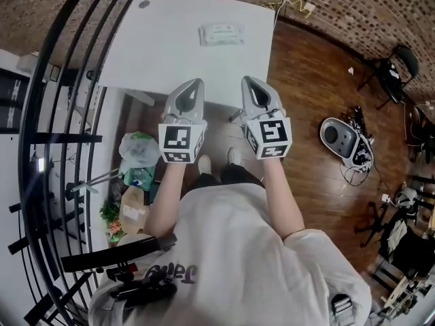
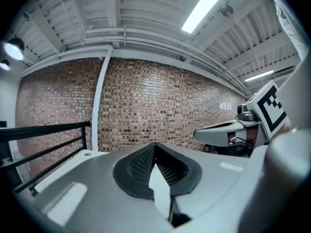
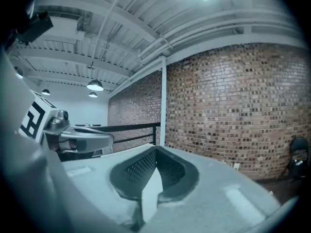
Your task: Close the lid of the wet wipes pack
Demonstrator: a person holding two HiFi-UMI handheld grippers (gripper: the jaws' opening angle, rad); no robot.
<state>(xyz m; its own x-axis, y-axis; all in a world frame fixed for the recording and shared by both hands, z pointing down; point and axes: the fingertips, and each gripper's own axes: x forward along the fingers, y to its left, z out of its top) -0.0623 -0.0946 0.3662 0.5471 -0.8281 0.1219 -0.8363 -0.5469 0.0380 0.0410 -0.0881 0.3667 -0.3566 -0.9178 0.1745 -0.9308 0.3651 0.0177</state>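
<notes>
The wet wipes pack (image 1: 221, 34) lies flat near the far edge of the white table (image 1: 170, 53); it is too small to tell how its lid stands. Both grippers are held side by side above the table's near edge, well short of the pack. My left gripper (image 1: 196, 82) has its jaws closed tip to tip with nothing between them, as the left gripper view (image 2: 155, 145) shows. My right gripper (image 1: 246, 79) is likewise shut and empty (image 3: 156, 150). Both gripper views look up at a brick wall and the ceiling; neither shows the pack.
A black railing (image 1: 54, 114) runs along the left. Bags and boxes (image 1: 136, 175) sit on the floor below the table's left side. On the wooden floor to the right stand a grey device (image 1: 345, 140) with cables and a dark chair (image 1: 401, 63).
</notes>
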